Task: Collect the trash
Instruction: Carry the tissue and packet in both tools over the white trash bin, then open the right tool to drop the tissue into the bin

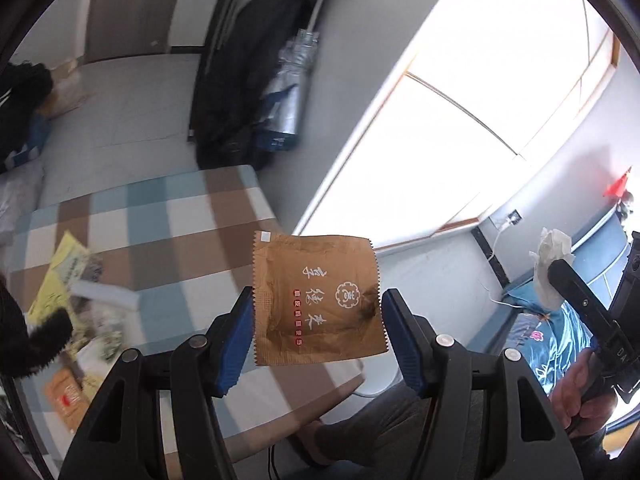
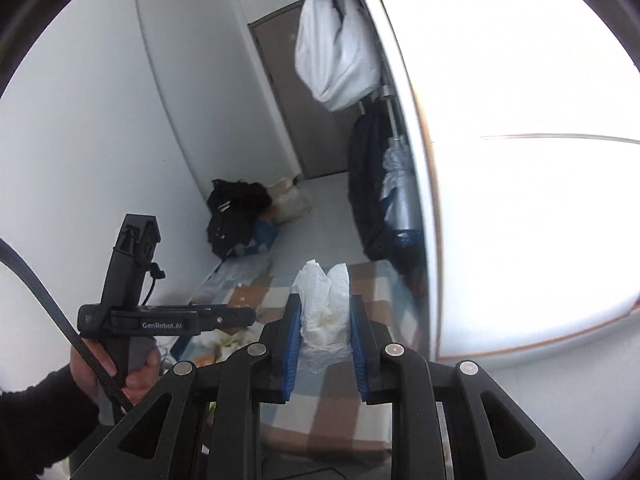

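Blue-padded jaws of the left gripper (image 1: pixel 318 332) pinch a flat brown foil sachet with serrated edges (image 1: pixel 316 300) at the centre of the left wrist view, above a checked blue, brown and white worktop (image 1: pixel 180 216); more litter, including a yellow paper sheet (image 1: pixel 60 276), lies at lower left. In the right wrist view, the right gripper (image 2: pixel 325 330) at lower centre clamps a crumpled white tissue (image 2: pixel 322 308) between nearly closed jaws, over the same worktop.
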`<state>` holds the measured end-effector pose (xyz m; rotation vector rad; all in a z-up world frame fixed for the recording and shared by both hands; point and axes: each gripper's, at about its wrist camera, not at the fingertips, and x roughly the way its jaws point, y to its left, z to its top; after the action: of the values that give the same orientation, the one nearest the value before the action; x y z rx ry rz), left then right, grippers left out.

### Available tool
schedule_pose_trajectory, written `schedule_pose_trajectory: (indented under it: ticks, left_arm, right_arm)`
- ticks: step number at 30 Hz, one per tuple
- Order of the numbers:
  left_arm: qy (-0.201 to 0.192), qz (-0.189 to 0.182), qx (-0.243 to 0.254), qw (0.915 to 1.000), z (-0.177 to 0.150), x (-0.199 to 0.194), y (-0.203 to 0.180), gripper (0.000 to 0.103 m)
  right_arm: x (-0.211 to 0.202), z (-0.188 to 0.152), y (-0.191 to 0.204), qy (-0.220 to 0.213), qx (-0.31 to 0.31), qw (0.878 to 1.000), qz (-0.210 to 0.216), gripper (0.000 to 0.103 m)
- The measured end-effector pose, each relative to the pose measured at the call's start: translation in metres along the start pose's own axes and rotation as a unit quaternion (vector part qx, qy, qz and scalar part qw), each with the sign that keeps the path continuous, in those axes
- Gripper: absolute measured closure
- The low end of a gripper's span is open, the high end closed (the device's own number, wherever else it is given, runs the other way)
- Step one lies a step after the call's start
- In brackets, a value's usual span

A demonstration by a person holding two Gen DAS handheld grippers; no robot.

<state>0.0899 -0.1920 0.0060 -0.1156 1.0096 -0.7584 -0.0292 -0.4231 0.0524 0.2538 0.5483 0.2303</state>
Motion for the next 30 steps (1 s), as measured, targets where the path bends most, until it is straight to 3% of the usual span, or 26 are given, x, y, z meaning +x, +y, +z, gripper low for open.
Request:
schedule_pose_trajectory:
  ticks: [5, 10, 15, 21, 30]
  left_arm:
    - [0.039, -0.031, 0.022, 0.9985, 0.013, 0.056, -0.041, 0.044]
    - [0.117, -0.054, 0.029, 0.9912, 0.007, 0.132, -0.061, 0.044]
    - [0.207, -0.071, 0.016, 0.9757, -0.012, 0.205, -0.062, 0.045]
    - [0.285, -0.072, 0.014, 0.9557, -0.037, 0.266, -0.070, 0.045]
    - [0.352, -0.067, 0.011, 0.9335, -0.047, 0.307, -0.091, 0.045]
  right_arm:
    - [-0.012, -0.013, -0.056, 0.012, 0.028, 0.997, -0.069, 0.081]
    - [0.004, -0.052, -0.123, 0.057, 0.093, 0.986, -0.123, 0.081]
    - [0.035, -0.111, -0.177, 0.119, 0.157, 0.968, -0.157, 0.081]
    - [0.084, -0.169, -0.215, 0.186, 0.210, 0.946, -0.162, 0.081]
    - [0.144, -0.248, -0.246, 0.267, 0.266, 0.916, -0.134, 0.079]
